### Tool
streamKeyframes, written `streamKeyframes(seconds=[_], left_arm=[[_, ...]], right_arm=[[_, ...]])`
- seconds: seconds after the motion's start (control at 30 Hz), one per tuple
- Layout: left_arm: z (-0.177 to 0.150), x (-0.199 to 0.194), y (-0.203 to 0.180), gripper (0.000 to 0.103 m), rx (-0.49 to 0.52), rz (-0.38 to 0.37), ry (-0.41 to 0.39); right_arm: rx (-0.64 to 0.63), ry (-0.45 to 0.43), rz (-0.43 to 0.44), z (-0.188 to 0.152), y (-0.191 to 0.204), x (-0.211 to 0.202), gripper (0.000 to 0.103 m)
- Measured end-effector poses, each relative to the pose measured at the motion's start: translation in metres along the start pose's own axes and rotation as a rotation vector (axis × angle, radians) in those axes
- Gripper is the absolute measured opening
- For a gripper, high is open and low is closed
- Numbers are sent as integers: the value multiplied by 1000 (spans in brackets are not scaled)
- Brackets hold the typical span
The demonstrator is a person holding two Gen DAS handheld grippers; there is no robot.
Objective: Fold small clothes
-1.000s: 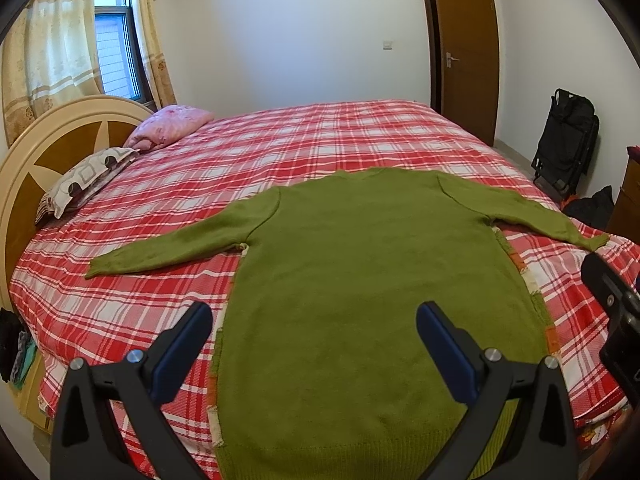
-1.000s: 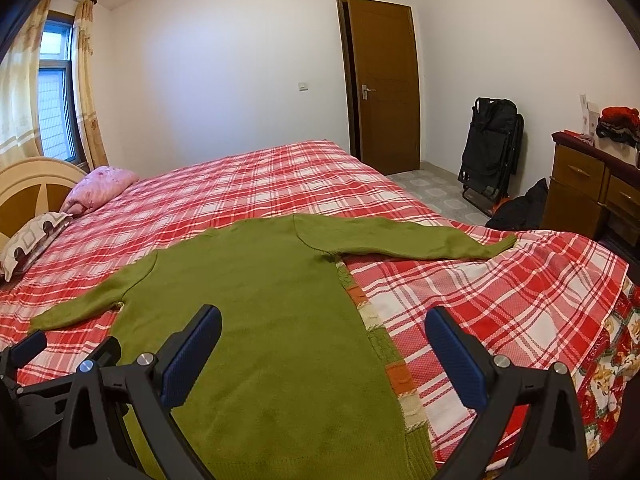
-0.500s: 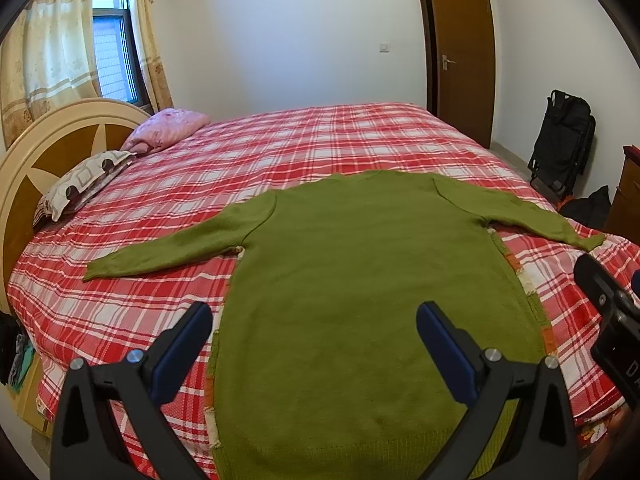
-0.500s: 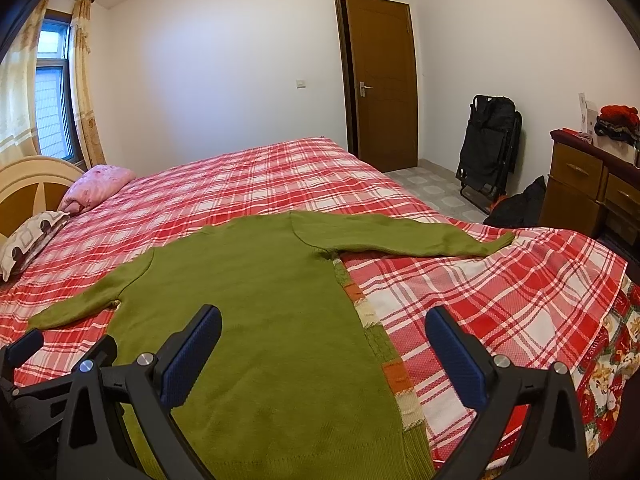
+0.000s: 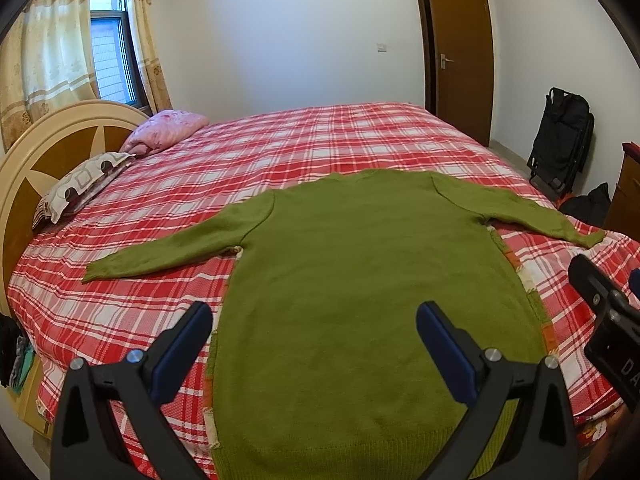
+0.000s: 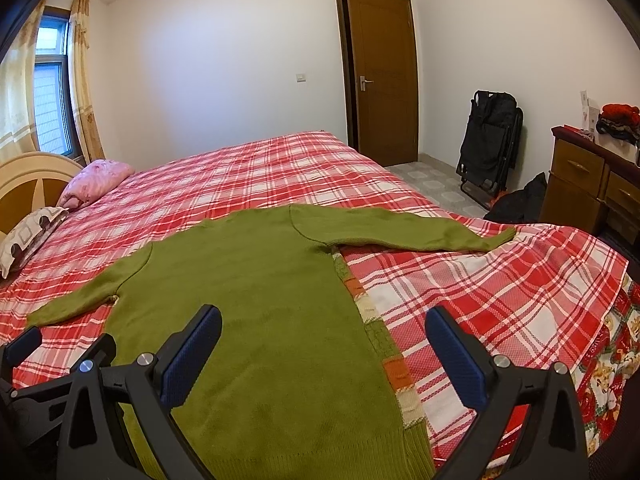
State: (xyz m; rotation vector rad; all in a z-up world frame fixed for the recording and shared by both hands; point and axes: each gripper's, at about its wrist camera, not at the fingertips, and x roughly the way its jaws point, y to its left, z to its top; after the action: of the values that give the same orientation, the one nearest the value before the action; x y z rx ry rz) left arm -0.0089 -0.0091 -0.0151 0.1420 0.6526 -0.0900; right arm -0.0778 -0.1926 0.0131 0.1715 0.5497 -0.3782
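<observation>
A green knitted sweater (image 5: pixel 360 272) lies flat on the red plaid bed (image 5: pixel 280 148), both sleeves spread out, hem toward me. It also shows in the right wrist view (image 6: pixel 248 300), with a patterned edge strip along its right side. My left gripper (image 5: pixel 314 316) is open and empty above the sweater's lower part. My right gripper (image 6: pixel 324 320) is open and empty above the sweater's right side edge. The right gripper's body shows at the right edge of the left wrist view (image 5: pixel 608 320). The left gripper shows at the lower left of the right wrist view (image 6: pixel 36 364).
Two pillows (image 5: pixel 84 184) lie by the wooden headboard (image 5: pixel 24 168) at the left. A closed brown door (image 6: pixel 382 76), a folded black chair (image 6: pixel 488 144) and a wooden dresser (image 6: pixel 592 184) stand to the right of the bed.
Both grippers have drifted slightly; the sweater sits a little lower in both views. Both stay open and the sweater has not moved.
</observation>
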Motion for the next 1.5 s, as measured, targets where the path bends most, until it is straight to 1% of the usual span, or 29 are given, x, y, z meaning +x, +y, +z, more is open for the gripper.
streamKeyframes(seconds=[0.23,0.37,0.43,0.53,0.6,0.63,0.67,0.7,0.73,0.77,0.8,0.83,0.9,0.97,1.03,1.1,1.2,1.27,1.37,1.43,1.47,1.5], left_arm=[[-1,7,0,103,0,-9,4],[-1,13,3,103,2,-20,-19],[0,18,5,103,6,-17,-26],[3,30,11,103,1,-20,-30],[6,40,15,103,-2,-27,-21],[7,44,17,103,-3,-28,-17],[9,50,20,103,-6,-29,-13],[10,52,22,103,-8,-30,-13],[10,56,24,103,-10,-30,-14],[11,59,26,103,-11,-28,-15],[12,62,28,103,-12,-25,-15],[13,66,29,103,-14,-26,-14],[15,73,31,103,-19,-26,-10],[17,80,32,103,-18,-12,-8],[19,87,33,103,-16,15,-3],[20,96,36,103,-33,25,15],[23,110,42,103,-71,17,65],[24,115,42,103,-78,21,82],[24,120,42,103,-70,35,92],[24,123,40,103,-69,35,102],[24,124,40,103,-66,37,107],[24,125,39,103,-65,39,111]], right_arm=[[-6,11,8,2,-1,11,102],[17,38,-2,5,-16,30,102],[49,55,0,10,-31,45,102],[107,73,-20,24,-64,70,102],[165,91,-29,38,-95,90,102],[204,92,-41,47,-117,102,101],[239,100,-76,55,-138,113,98],[272,109,-117,64,-161,124,88],[295,114,-137,70,-177,130,82],[323,114,-175,80,-202,141,68],[335,121,-202,88,-222,151,63],[354,137,-208,94,-239,160,63],[440,171,-203,102,-281,181,64],[495,218,-252,105,-315,201,64],[516,248,-276,105,-334,216,64],[551,282,-262,104,-348,234,64],[595,330,-245,99,-358,256,64],[573,353,-249,97,-352,265,64],[530,394,-276,90,-345,283,63],[503,388,-301,91,-341,288,61],[492,405,-300,90,-339,293,51],[494,443,-290,87,-339,300,33]])
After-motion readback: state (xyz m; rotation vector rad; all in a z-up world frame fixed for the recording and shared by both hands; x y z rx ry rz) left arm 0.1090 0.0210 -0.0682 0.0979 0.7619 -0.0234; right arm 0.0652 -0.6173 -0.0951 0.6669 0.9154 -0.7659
